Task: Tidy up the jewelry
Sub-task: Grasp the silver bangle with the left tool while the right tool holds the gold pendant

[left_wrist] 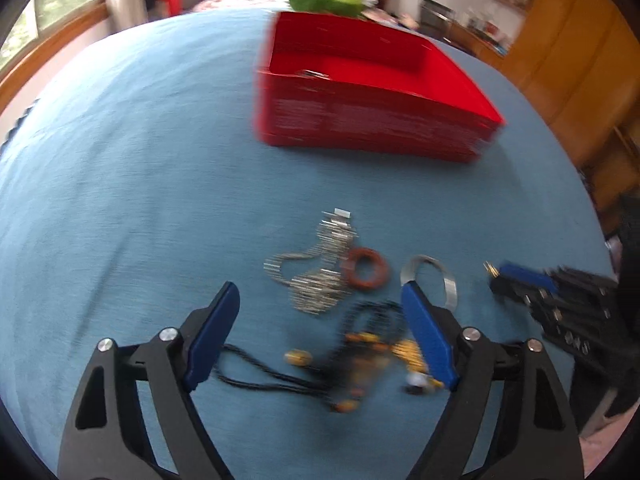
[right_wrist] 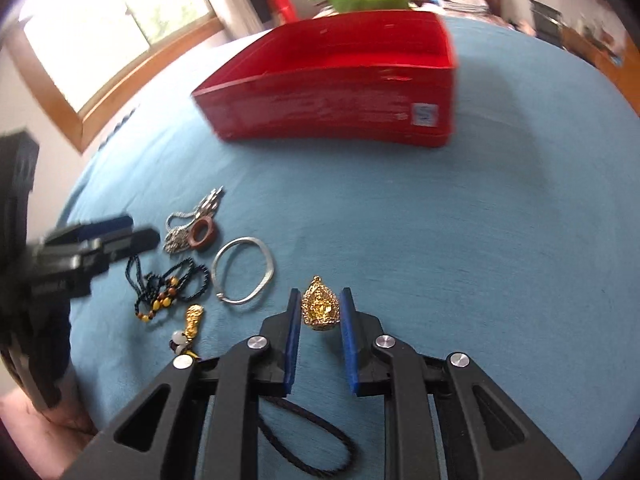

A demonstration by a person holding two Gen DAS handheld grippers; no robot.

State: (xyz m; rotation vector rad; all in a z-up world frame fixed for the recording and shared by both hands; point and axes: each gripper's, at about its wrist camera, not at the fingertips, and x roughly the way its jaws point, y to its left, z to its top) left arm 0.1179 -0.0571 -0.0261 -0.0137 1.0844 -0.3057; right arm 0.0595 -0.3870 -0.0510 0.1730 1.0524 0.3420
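1. We see most of the jewelry lying loose on the blue cloth [right_wrist: 440,220], well short of the red box [right_wrist: 332,108]: silver chain [left_wrist: 320,272], brown ring [left_wrist: 366,270], silver bangle [right_wrist: 244,270], beaded necklace [right_wrist: 168,286].
2. In the left view something metallic shows in the box; we judge one piece stowed, though blur leaves it unsure.
3. Our right gripper [right_wrist: 320,312] has its fingers nearly together around a gold pendant [right_wrist: 320,306], cord trailing; contact we cannot tell.
4. Our left gripper [left_wrist: 320,332] stands apart and empty over the beads.
5. Bulk of the sorting remains.
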